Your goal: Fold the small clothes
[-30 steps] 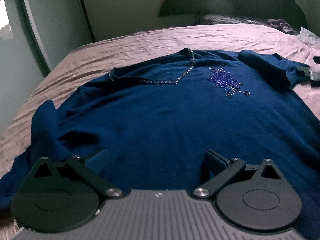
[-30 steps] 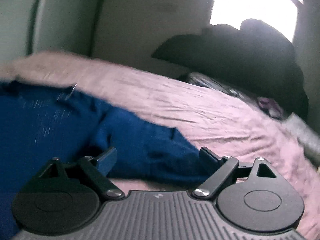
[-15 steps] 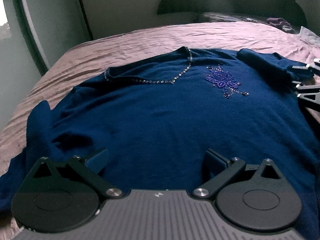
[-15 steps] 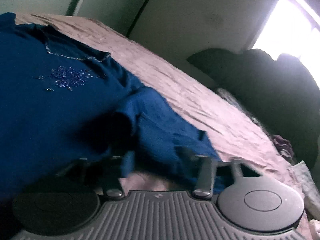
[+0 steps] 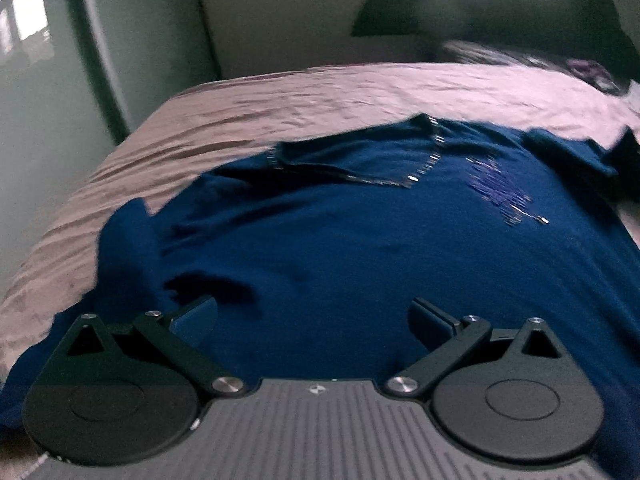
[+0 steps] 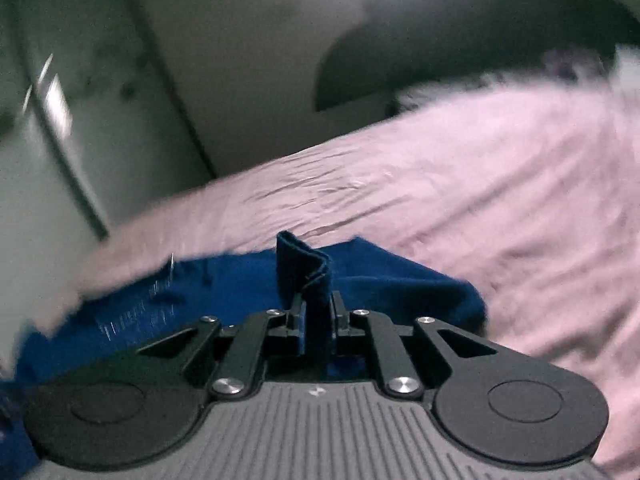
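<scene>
A dark blue top (image 5: 360,248) with a beaded neckline and a purple beaded motif lies spread face up on the pink bedsheet (image 5: 320,96). My left gripper (image 5: 314,318) is open and empty, low over the top's lower part. My right gripper (image 6: 316,312) is shut on a folded edge of the top's sleeve (image 6: 308,272), which sticks up between the jaws. The rest of the top (image 6: 224,292) lies to the left and behind it. The right gripper shows as a dark blur at the right edge of the left wrist view (image 5: 628,160).
The pink bedsheet (image 6: 480,200) stretches away to the right. A dark headboard (image 5: 480,12) and patterned pillows (image 5: 520,56) are at the far end. A pale wardrobe (image 5: 48,100) stands beyond the bed's left edge.
My right gripper has closed on the sleeve edge and swung round, lifting it. My left gripper stayed open and drew back slightly over the top.
</scene>
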The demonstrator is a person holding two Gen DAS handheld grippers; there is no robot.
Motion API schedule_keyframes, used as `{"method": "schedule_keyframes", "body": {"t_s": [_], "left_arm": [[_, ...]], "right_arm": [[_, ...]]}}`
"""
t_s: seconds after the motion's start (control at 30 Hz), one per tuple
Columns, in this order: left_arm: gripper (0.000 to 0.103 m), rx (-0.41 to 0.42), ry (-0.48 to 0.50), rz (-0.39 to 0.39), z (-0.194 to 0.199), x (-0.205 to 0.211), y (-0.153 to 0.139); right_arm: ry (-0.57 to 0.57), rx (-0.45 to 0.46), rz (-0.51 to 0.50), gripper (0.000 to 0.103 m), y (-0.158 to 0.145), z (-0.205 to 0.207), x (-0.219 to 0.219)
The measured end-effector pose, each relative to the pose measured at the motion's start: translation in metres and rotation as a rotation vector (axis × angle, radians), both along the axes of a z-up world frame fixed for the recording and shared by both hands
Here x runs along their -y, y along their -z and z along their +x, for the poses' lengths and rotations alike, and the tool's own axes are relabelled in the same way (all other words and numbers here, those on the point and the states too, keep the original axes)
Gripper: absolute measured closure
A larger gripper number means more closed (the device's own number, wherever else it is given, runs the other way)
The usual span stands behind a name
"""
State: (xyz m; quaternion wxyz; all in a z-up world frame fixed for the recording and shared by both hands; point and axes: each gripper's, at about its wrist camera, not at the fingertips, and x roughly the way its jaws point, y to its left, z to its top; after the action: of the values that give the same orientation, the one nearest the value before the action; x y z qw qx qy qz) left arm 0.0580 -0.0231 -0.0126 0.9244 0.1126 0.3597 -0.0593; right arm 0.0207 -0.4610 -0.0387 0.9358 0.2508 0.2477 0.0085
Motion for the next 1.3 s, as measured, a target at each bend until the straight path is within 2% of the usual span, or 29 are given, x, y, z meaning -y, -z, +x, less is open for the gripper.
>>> {"method": "schedule_keyframes", "body": {"t_s": [0.07,0.17,0.3,0.47,0.7,0.77,0.83,1.0,1.13,1.3], "left_arm": [[0.0,0.0,-0.031,-0.005,0.003,-0.009,-0.001],[0.0,0.007,-0.049,0.0,0.008,-0.015,-0.003],[0.0,0.019,-0.05,0.007,0.008,-0.019,-0.005],[0.0,0.03,-0.076,0.006,0.01,-0.029,-0.007],[0.0,0.047,-0.113,0.004,0.014,-0.044,-0.012],[0.0,0.052,-0.124,0.007,0.014,-0.049,-0.014],[0.0,0.052,-0.135,0.006,0.016,-0.053,-0.015],[0.0,0.063,-0.157,0.015,0.015,-0.065,-0.017],[0.0,0.071,-0.183,0.015,0.012,-0.077,-0.021],[0.0,0.082,-0.209,0.026,0.008,-0.092,-0.025]], "right_arm": [[0.058,0.008,0.128,0.092,0.01,-0.005,0.023],[0.124,0.054,0.252,0.093,0.013,-0.016,0.046],[0.229,0.156,0.334,0.094,-0.006,-0.022,0.07],[0.336,0.307,0.299,0.094,-0.062,-0.03,0.093],[0.434,0.5,0.231,0.094,-0.133,-0.033,0.092],[0.408,0.545,0.241,0.094,-0.146,-0.028,0.079],[0.354,0.567,0.194,0.094,-0.158,-0.019,0.053],[0.134,0.588,0.128,0.094,-0.176,0.021,-0.026],[-0.102,0.501,0.104,0.094,-0.167,0.064,-0.116],[-0.313,0.373,0.125,0.094,-0.128,0.101,-0.219]]}}
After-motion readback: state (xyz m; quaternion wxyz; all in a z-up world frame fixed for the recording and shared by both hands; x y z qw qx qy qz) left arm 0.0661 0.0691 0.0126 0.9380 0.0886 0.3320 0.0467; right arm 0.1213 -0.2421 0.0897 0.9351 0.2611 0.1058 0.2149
